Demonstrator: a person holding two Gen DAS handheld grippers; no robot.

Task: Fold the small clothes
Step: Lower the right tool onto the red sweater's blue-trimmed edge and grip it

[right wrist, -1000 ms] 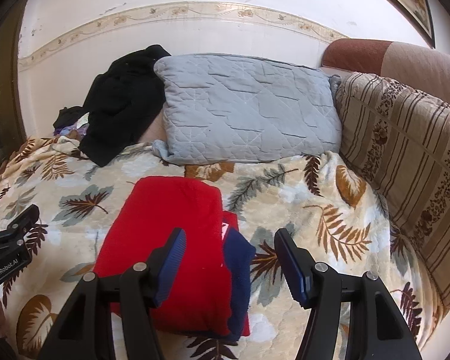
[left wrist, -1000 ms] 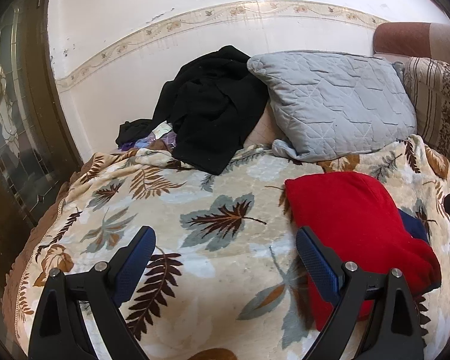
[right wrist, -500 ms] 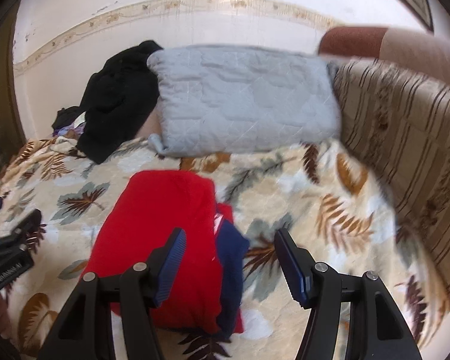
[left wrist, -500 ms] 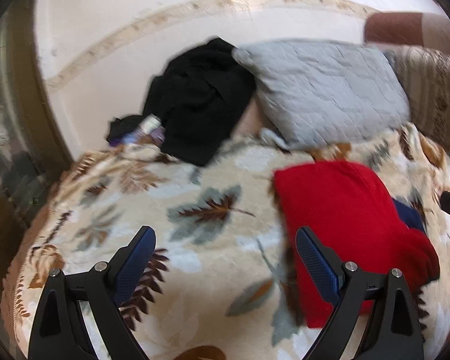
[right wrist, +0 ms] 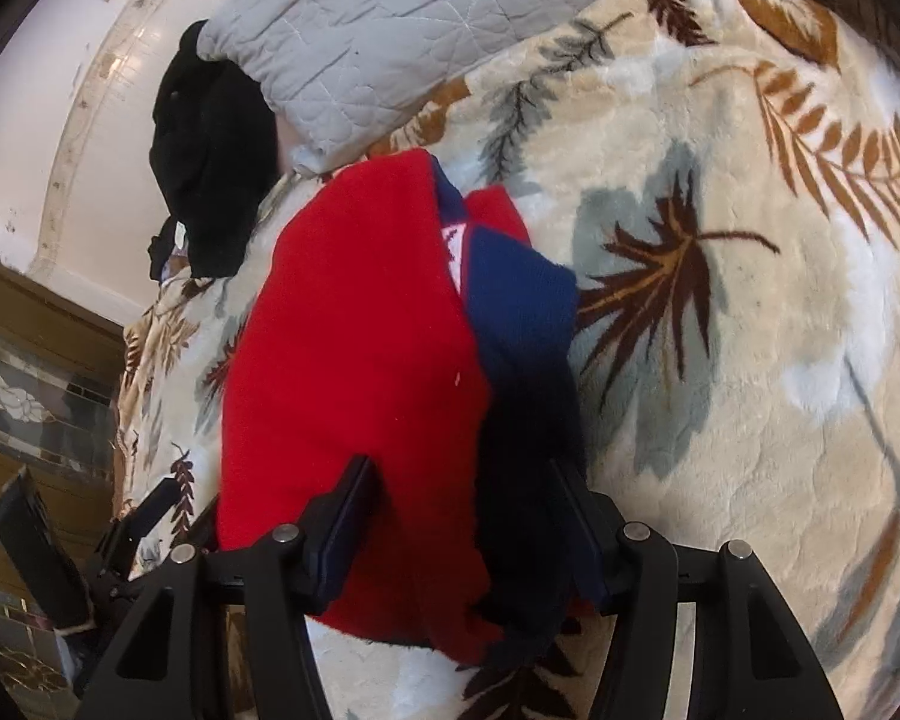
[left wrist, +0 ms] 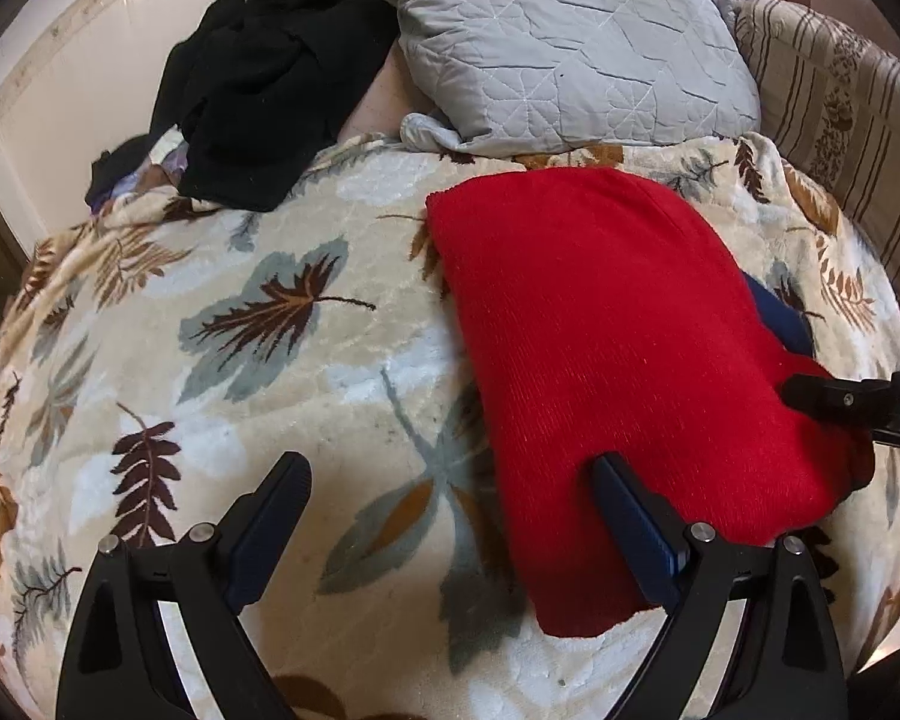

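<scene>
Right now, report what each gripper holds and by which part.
Nothing is held. The left gripper is open over the blanket. The right gripper straddles the red sweater's near edge, jaws closing, not yet gripping.

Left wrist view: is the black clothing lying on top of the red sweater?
No, the black clothing lies apart from the red sweater, beside the grey pillow.
</scene>
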